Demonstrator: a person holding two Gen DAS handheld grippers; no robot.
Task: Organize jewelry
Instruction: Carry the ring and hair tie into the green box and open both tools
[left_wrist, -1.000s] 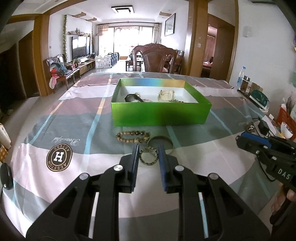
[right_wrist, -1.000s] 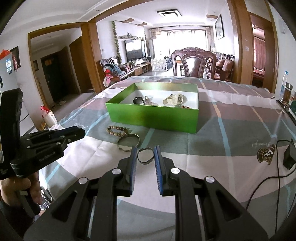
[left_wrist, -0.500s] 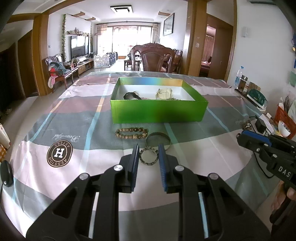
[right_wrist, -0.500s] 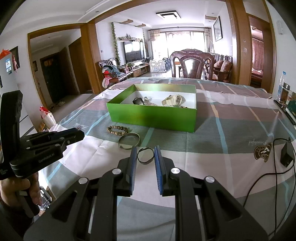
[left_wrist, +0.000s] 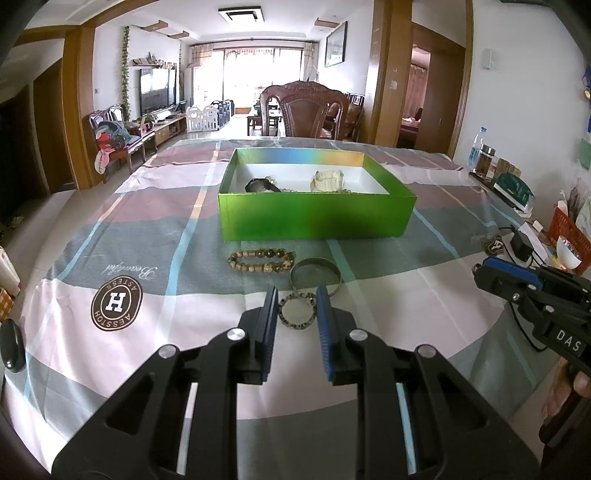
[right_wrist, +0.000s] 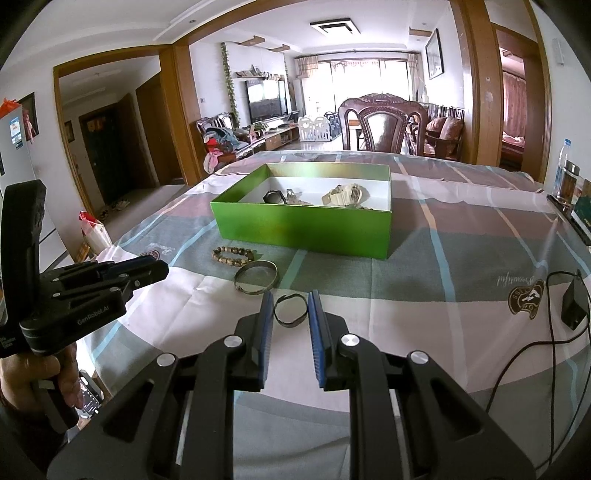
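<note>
So where things stand: the green box (left_wrist: 314, 218) sits mid-table with a couple of watches (left_wrist: 328, 181) already in it. Three pieces are not in yet. They're lying on the cloth (left_wrist: 184, 229) between the box's front wall and the near edge of the table: a bead bracelet (left_wrist: 258, 254), a metal bangle (left_wrist: 314, 260) just beside it, and a small ring-shaped band (left_wrist: 295, 325) closest to the near edge.

The left gripper (left_wrist: 297, 295) and right gripper (right_wrist: 290, 299) are both empty. Each has its jaws apart by only a narrow gap and hangs over the near edge, aimed at that small band.

Stuff I'd worry about:

- Both grippers are lined up on the same piece. If both go in, they'll probably knock into each other or shove the band away.
- That gap looks narrower than the band. If they don't open wider first, I think the fingertips land on top of it and it skids off.
- The band lies flat and looks thin, so a pinch could slip off it or grab a fold of cloth instead. That would tug the other pieces along.
- The bangle is right next to it and looks slick, so a sloppy approach could send it sliding.
- The bead bracelet is floppy. Held by one side it could sag and catch on the box's front wall on the way in.
- There's a cable (right_wrist: 517, 354) near the right edge, a snag risk if the right hand swings wide.
</note>
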